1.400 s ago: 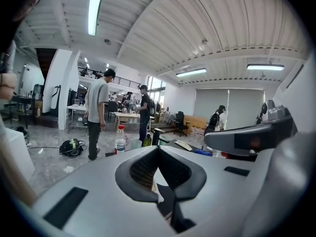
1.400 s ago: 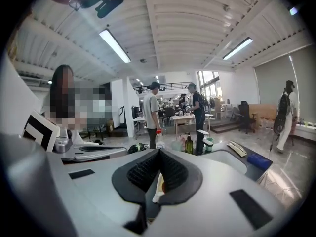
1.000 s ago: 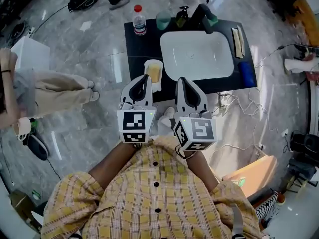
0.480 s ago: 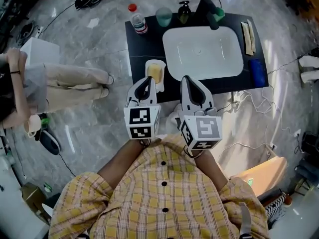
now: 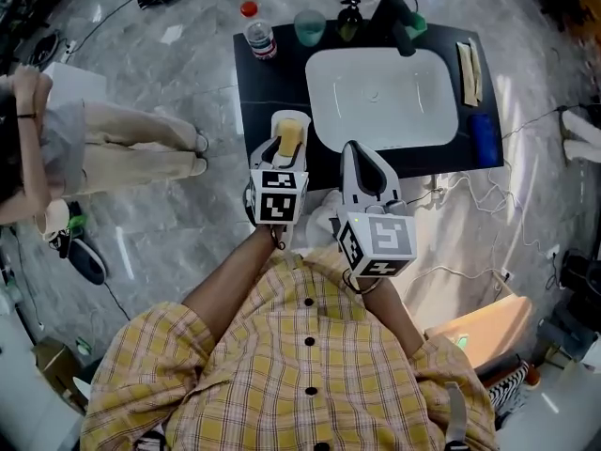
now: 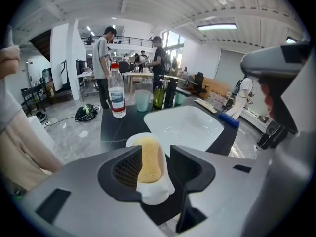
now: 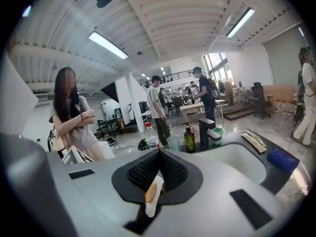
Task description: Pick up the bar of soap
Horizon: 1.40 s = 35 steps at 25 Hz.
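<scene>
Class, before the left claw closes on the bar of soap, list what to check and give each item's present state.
1. Left claw open: ok, its jaws have just been opening.
2. Bar of soap lined up between its jaws: ok.
3. Soap lying in the white soap dish: ok.
4. Right claw shut and apart from the dish: ok.
5. Dish steady on the black counter if the soap is lifted: cannot tell.

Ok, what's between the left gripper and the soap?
Nothing. The left gripper view shows the bar of soap between the left gripper's fingers, which have just been opening.
</scene>
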### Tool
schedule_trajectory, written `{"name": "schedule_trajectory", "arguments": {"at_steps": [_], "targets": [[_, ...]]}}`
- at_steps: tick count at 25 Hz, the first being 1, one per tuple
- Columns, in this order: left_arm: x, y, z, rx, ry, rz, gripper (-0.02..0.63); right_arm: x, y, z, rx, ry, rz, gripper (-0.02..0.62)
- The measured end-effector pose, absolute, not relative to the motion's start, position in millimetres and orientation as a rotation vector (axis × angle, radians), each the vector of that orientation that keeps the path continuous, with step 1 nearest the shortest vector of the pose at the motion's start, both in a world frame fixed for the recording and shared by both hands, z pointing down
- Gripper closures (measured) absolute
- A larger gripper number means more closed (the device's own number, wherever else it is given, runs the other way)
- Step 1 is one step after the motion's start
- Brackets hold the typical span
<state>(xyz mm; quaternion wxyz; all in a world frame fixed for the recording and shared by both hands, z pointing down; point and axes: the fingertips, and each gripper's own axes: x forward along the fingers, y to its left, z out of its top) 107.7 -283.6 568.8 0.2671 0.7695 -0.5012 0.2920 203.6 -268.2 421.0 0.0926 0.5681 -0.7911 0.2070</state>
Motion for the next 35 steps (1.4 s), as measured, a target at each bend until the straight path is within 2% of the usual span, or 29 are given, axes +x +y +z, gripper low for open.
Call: {"name": "schedule_trajectory", "arguments": {"at_steps": [4, 15, 35], "targets": [[104, -291, 604, 1.983, -1.333, 0.872, 0.408, 207, -272, 428, 1.701, -2.334, 0.650, 0.577], [107, -309, 634, 1.890, -1.301, 0.936, 0.399, 206, -281, 439, 1.713, -2.331, 0.713, 0.577], [103, -305, 618, 1.864, -1.385, 0.922, 0.407, 214, -278, 443, 1.715, -2.325, 0.724, 0.577]]}}
